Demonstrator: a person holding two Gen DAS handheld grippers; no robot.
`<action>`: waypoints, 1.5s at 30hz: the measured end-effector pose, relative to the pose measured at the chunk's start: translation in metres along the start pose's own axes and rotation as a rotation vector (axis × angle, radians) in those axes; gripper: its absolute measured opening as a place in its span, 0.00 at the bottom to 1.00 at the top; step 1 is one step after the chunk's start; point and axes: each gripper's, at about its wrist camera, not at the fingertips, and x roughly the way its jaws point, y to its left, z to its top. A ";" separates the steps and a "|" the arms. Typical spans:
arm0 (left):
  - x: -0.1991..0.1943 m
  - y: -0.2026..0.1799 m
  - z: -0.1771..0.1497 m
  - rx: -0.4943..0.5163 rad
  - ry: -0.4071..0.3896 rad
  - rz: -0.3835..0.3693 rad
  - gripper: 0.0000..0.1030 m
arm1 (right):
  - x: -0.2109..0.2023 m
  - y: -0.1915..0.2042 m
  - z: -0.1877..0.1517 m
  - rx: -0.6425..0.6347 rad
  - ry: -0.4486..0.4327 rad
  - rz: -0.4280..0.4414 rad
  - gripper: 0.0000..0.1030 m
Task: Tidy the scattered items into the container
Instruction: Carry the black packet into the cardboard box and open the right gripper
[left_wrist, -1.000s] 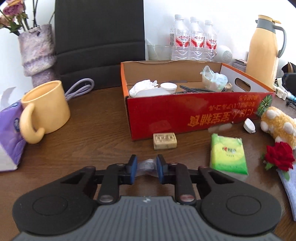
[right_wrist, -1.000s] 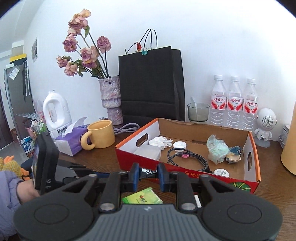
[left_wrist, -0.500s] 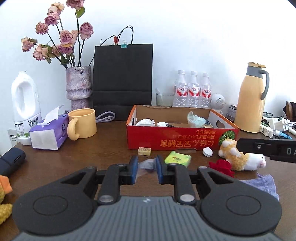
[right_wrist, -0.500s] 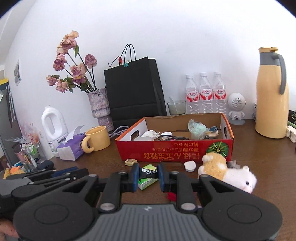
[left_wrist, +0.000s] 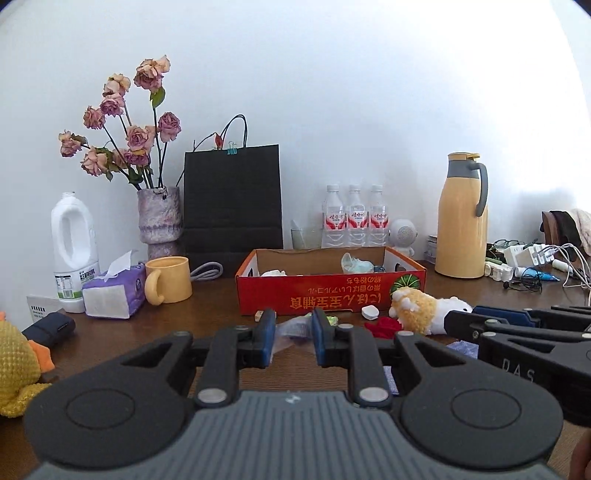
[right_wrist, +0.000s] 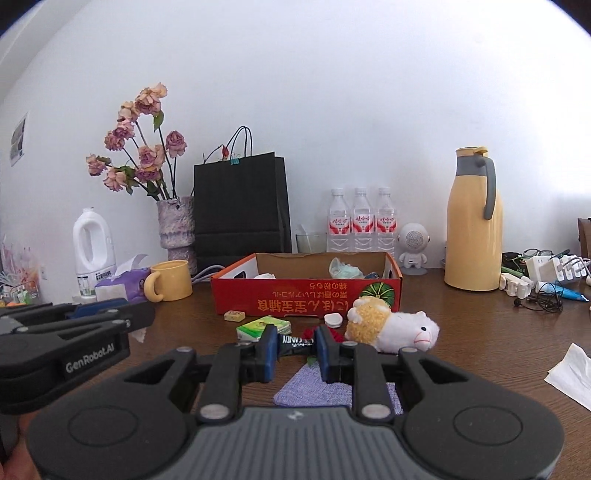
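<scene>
- Container (right_wrist: 306, 301): a red cardboard box, open at the top, was recorded at mid-table in front of a black paper bag (right_wrist: 240, 206) and three water bottles (right_wrist: 362, 221); a pale bundle and other small items were already seen inside.
- Left gripper (left_wrist: 293, 334): its blue pads were noted pinching a crumpled clear wrapper (left_wrist: 291, 330), held above the table and well short of the box.
- Right gripper (right_wrist: 295, 345): its pads were noted clamped on a dark candy packet (right_wrist: 297, 340), likewise short of the box.
- Items listed as not yet tidied: a green tissue pack (right_wrist: 263, 326), a small tan block (right_wrist: 234, 315), a white cap-like piece (right_wrist: 333, 319), a plush toy (right_wrist: 391, 325), a red fabric rose (left_wrist: 382, 326), a purple cloth (right_wrist: 314, 387).
- Risk, slippage: the thin, slack wrapper was judged liable to slide from the pads if swung quickly.
- Risk, collision: the two grippers were seen close side by side; contact was judged possible if both were carried to the box together.
- Risk, short release: either item could be dropped against the front wall of the box if let go before the rim was cleared.
- Risk, knock-over: the yellow mug (right_wrist: 171, 280) and the vase (right_wrist: 176, 229) of dried flowers were noted just left of the box, exposed to a wide sweep.
</scene>
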 end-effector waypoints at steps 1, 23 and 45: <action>0.000 0.000 0.002 -0.006 -0.006 0.003 0.21 | -0.001 -0.001 0.002 0.008 -0.009 0.002 0.21; 0.350 0.033 0.215 -0.136 0.284 -0.202 0.22 | 0.273 -0.070 0.221 -0.133 0.009 0.002 0.21; 0.507 0.007 0.111 0.028 0.974 -0.176 0.48 | 0.486 -0.128 0.128 -0.008 1.041 -0.039 0.50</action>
